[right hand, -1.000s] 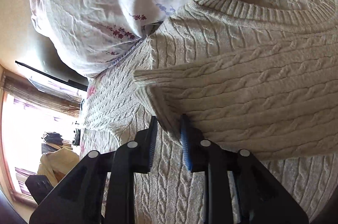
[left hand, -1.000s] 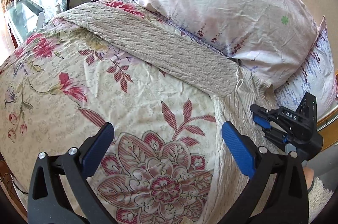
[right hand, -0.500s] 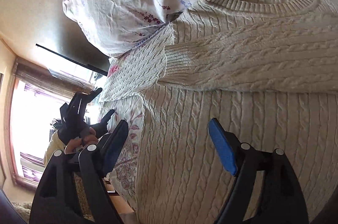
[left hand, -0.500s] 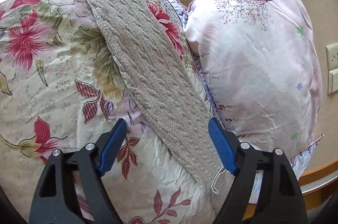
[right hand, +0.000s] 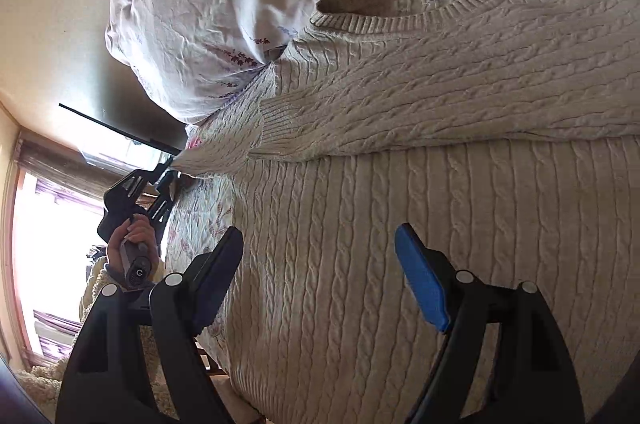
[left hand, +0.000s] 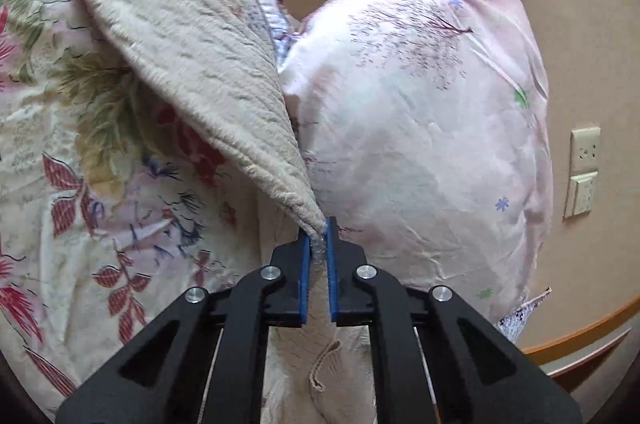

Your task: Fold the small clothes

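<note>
Cream cable-knit sweater (right hand: 420, 244) is spread flat over the floral quilt (left hand: 60, 184), and everything here is easiest placed off that sweater. Closest in, the left gripper (left hand: 316, 244) has its blue pads pressed together on the edge of the sweater's sleeve (left hand: 192, 72), so the knit runs up and away from the pinch like a little tent. The right gripper (right hand: 320, 276) hangs over the sweater's body with its fingers spread wide and nothing between them. Past the body, the other sleeve (right hand: 440, 112) already lies folded across the chest, just below the ribbed collar (right hand: 400, 12). Beyond the collar sits the pink pillow (left hand: 420, 124) against the wall, touching the sweater's shoulder. What could go wrong, imo: the pinch only has a thin bit of edge, and chunky knit is stretchy, so if the sleeve gets carried across fast it could slip out or drag the whole shoulder along and mess up the fold that's already down. That pillow crowding the shoulder could snag the sleeve too. Compared with a second ago, the left gripper was wide open over bare quilt and has since swung round and clamped on, while the right one let go of the cuff it was pinching and backed off.
</note>
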Available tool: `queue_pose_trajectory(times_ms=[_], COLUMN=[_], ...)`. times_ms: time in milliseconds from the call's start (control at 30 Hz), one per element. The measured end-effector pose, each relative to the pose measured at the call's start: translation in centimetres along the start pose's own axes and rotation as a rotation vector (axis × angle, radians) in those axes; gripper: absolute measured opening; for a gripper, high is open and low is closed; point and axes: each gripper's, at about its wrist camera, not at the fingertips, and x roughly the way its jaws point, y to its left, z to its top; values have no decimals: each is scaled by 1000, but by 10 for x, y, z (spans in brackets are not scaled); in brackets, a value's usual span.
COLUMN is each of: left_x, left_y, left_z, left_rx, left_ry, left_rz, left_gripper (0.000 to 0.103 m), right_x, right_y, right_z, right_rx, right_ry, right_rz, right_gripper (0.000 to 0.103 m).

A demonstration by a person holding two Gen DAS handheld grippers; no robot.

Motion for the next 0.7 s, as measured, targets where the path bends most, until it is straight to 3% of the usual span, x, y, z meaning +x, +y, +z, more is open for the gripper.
queue_pose_trajectory(times_ms=[100,233,367,467,567,600,700], left_x=[5,16,45,77,94,93,74], left_y=[-45,-95,-110,-89,-58,-52,-48], left_z=[-28,-90,-164,-210,-234,-235,-220], left_rx=[144,326,489,508,464,434,348], left_ry=[47,136,267,382,454,448,372], left_rz=[-86,-163,-96,14,100,88,26], left_gripper=[7,7,8,11,31,35,59], right_x=[-13,-27,-33,-37,-44,-46,-50], right_y=[-13,-27,-37,-44,-51,-52,-55], right_z=[-1,-3,-6,-9,-12,-13,-14], right_rx=[13,26,43,55,63,63,64], right_ry=[-14,-29,-31,-32,-38,-41,-50], right_rz=[-4,-9,-15,-19,-23,-26,-35], right_gripper=[80,80,80,80,80,80,80])
